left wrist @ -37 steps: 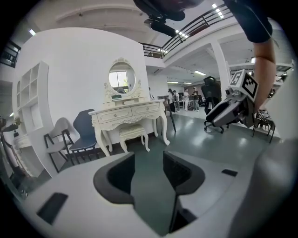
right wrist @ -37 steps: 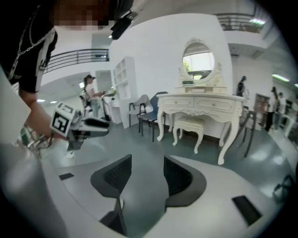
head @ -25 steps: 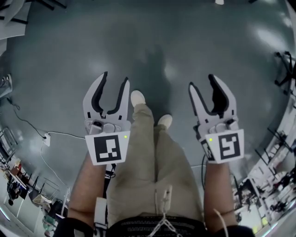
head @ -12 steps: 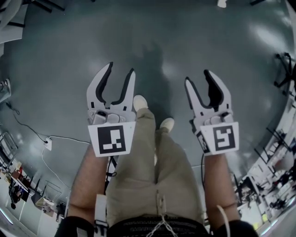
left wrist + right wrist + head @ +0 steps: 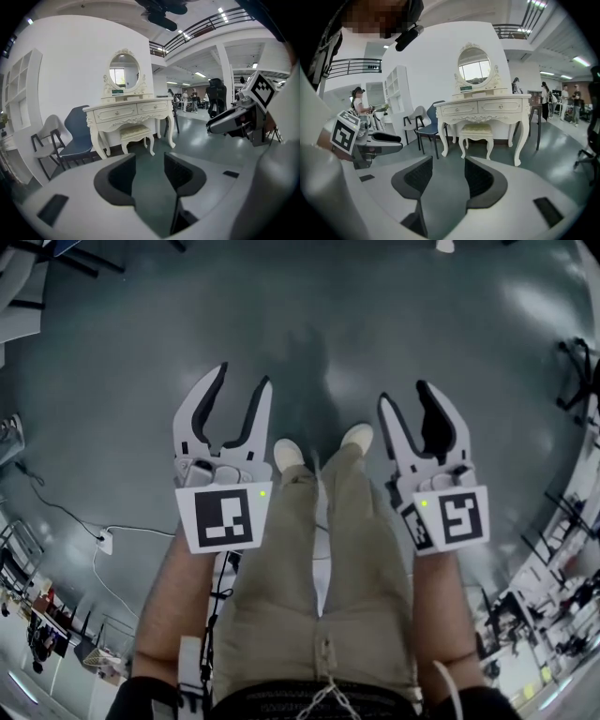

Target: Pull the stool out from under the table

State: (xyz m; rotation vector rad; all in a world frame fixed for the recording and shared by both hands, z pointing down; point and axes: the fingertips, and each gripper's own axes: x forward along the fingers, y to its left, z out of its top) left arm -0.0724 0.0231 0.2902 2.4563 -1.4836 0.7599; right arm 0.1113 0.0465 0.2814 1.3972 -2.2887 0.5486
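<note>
Task not begun. Cream carved wooden stool with cushioned seat (image 5: 476, 132) sits tucked under the far white ornate dressing table (image 5: 487, 107). Left gripper (image 5: 244, 376) and right gripper (image 5: 403, 392): jaws part-open, empty, well apart from it. Left to do: approach, grasp, pull.

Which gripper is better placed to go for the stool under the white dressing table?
Left, marginally. Both the left gripper and right gripper are open, empty and far from the stool. It sits almost straight ahead of the left jaws, but off to the right of the right ones.
</note>
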